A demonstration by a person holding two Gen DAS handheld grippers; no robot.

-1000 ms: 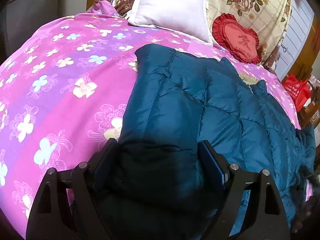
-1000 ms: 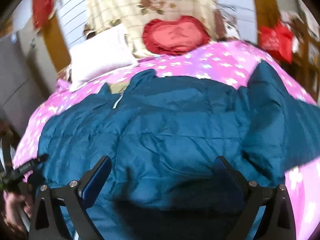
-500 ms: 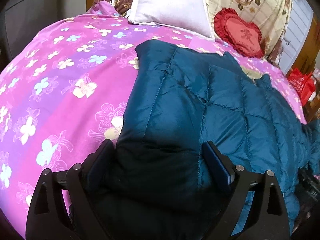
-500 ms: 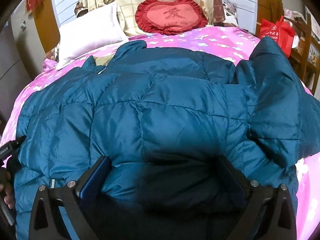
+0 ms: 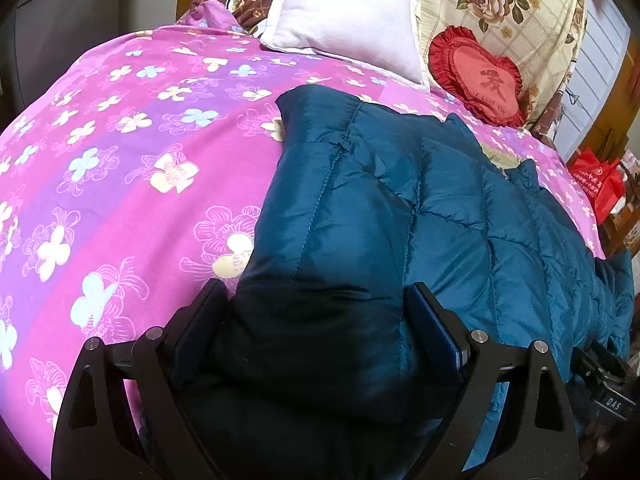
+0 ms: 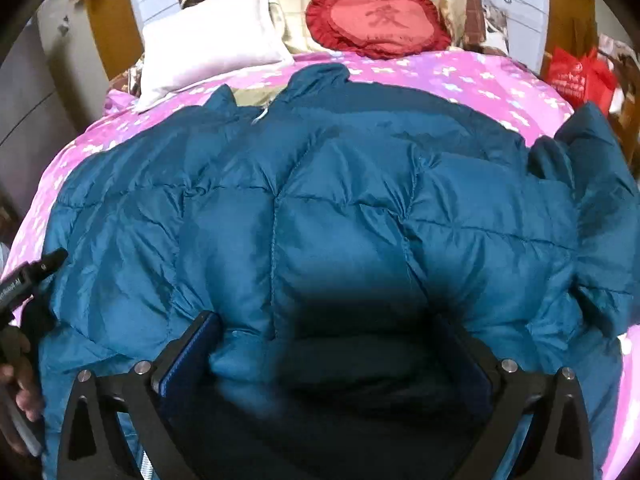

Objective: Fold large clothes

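A teal quilted down jacket point(image 5: 440, 208) lies spread across the bed, its collar toward the pillows. My left gripper point(image 5: 316, 296) is at the jacket's left edge. Its fingers stand wide, and the shaded fabric between them lies loose. In the right wrist view the jacket point(image 6: 340, 184) fills the middle, with a sleeve bunched up at the right point(image 6: 600, 184). My right gripper point(image 6: 326, 322) hovers low over the jacket's near part with its fingers wide apart and puffed fabric beneath them. The left tool and a hand point(image 6: 16, 396) show at that view's left edge.
The pink flowered bedcover point(image 5: 120, 160) is bare to the left of the jacket. A white pillow point(image 5: 344, 16) and a red heart cushion point(image 5: 480, 80) lie at the head of the bed. A red bag point(image 5: 600, 184) stands beside the bed on the right.
The right gripper has come in lower and closer over the jacket, which now looms larger. The left gripper's fingers have spread a little wider; that hand has stayed put.
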